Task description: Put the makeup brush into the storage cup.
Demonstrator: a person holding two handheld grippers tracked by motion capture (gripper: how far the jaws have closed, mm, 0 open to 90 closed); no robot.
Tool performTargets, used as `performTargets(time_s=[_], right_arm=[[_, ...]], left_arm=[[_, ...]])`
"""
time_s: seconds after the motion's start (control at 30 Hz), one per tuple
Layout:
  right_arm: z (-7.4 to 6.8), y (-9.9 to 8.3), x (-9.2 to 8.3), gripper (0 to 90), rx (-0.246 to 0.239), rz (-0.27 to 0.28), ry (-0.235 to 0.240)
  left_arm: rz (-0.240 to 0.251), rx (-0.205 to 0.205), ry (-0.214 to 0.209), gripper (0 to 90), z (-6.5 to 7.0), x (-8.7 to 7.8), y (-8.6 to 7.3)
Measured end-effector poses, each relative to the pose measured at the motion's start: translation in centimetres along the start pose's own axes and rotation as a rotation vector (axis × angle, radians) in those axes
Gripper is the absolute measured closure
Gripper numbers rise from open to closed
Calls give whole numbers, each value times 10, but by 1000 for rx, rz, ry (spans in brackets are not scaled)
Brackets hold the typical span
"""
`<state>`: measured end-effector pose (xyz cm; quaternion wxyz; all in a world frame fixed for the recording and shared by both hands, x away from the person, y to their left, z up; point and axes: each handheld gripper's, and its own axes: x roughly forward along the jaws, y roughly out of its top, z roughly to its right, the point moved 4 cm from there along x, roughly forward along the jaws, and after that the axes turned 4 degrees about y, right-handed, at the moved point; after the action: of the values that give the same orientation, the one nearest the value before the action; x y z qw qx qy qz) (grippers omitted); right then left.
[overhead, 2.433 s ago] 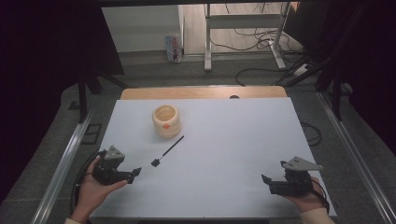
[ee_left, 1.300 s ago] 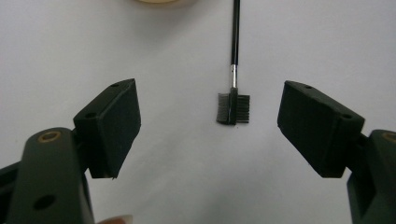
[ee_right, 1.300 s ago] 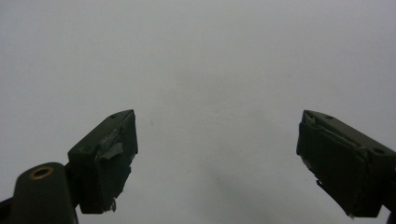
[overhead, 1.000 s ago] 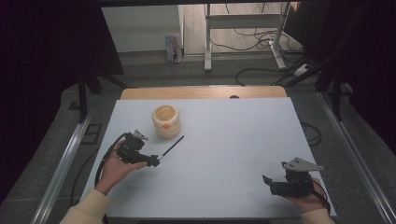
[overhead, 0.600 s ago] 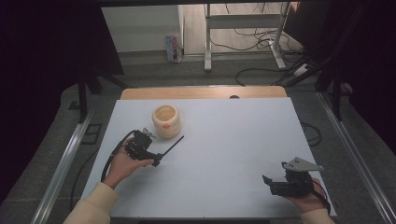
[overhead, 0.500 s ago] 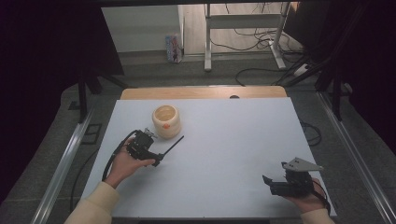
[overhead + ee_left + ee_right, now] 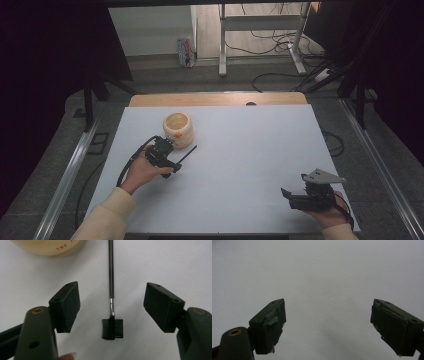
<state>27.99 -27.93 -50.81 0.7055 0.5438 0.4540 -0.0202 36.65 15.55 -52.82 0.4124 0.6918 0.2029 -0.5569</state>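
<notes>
That little brush (image 7: 112,328) lay flat on the table (image 7: 250,150), comb head sitting between the left gripper (image 7: 112,307) jaws, which had just been closing but weren't touching it yet. Honestly, something that thin could've skidded or tipped away when pinched, maybe toward the cup (image 7: 178,129) just beside it. Compared to earlier, the left hand had come up from the near corner. The right gripper (image 7: 327,325) sat wide open, empty.

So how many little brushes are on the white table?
1. The brush lies flat between the open jaws of the left gripper, just beside the cream cup. Nothing looks hidden.
</notes>
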Motion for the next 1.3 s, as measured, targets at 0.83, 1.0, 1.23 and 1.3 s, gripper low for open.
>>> performTargets(time_s=[0.83,1.0,1.23,1.3], right_arm=[[0,0,0,131,1,-4,2],[0,0,0,132,0,-3,2],[0,0,-1,132,-1,1,2],[0,0,-2,132,-2,1,1]], left_arm=[[-125,43,-37,773,3,19,0],[-141,50,-39,838,6,19,2],[-147,48,-45,857,6,19,2],[-145,48,-46,858,6,19,2]])
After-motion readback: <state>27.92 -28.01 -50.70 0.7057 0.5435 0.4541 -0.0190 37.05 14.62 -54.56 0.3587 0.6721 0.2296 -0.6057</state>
